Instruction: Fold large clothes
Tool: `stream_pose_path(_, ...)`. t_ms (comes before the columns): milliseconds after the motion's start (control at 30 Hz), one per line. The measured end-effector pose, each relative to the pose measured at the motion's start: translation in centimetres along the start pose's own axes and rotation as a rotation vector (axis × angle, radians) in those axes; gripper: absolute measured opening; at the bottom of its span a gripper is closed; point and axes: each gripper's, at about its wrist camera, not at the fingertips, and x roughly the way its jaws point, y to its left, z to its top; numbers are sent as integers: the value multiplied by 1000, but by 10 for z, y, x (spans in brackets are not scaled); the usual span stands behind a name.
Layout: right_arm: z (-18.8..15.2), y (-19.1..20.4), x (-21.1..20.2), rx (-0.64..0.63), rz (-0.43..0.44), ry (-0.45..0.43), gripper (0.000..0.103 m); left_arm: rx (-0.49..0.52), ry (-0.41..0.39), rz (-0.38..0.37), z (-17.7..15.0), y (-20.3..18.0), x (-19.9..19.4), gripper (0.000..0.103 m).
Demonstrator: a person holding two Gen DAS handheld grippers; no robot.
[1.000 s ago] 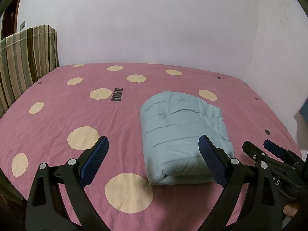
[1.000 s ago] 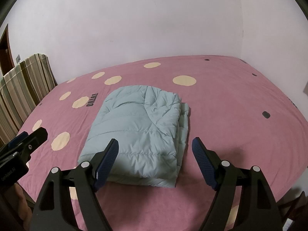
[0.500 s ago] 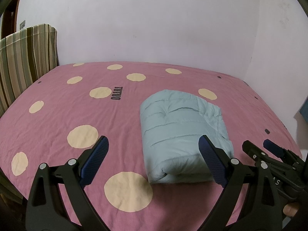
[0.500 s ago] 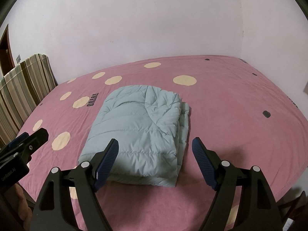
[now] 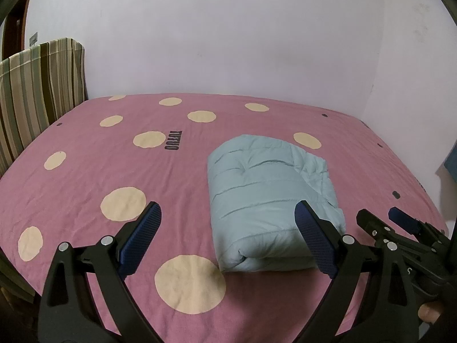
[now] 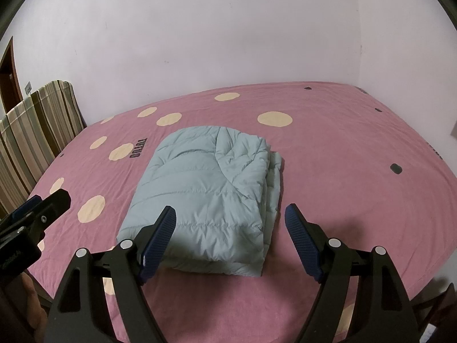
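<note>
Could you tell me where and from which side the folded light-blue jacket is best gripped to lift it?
Probably the rounded fold at the near edge of the jacket, approached from the front: it is one thick roll, whereas the right side shows loose stacked layers that could splay. Both grippers hover open, apart from it.

Quilted, matt pale-blue puffer jacket (image 6: 205, 194), soft cloth. Matt pink bed sheet (image 6: 342, 148), lightly creased woven cloth. Black matt plastic tongs (image 6: 228, 228), textured blue pads (image 6: 300, 237). Striped woven fabric cushion (image 5: 37, 85).
</note>
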Motion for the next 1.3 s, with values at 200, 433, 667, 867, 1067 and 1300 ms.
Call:
stream_pose_path(200,0,0,0,0,0,0,77,4,0,10,0,-2,0,94)
stream_pose_path(433,0,0,0,1,-1,0,77,36,9,35,0,-5,-1,94)
stream_pose_path(667,1,0,1,1,-1,1,77,66,-14,37,0,-8,-5,100)
stream_pose_path(867,0,-1,2,-1,-1,1,77,50,-15,11,-1,-6,-4,101)
stream_pose_path(1067,-4,2,2,2,-3,8,77,22,-3,59,-4,-6,2,101)
stream_pose_path(1300,-5,1,8,4,-3,18,77,12,37,58,-7,-1,15,101)
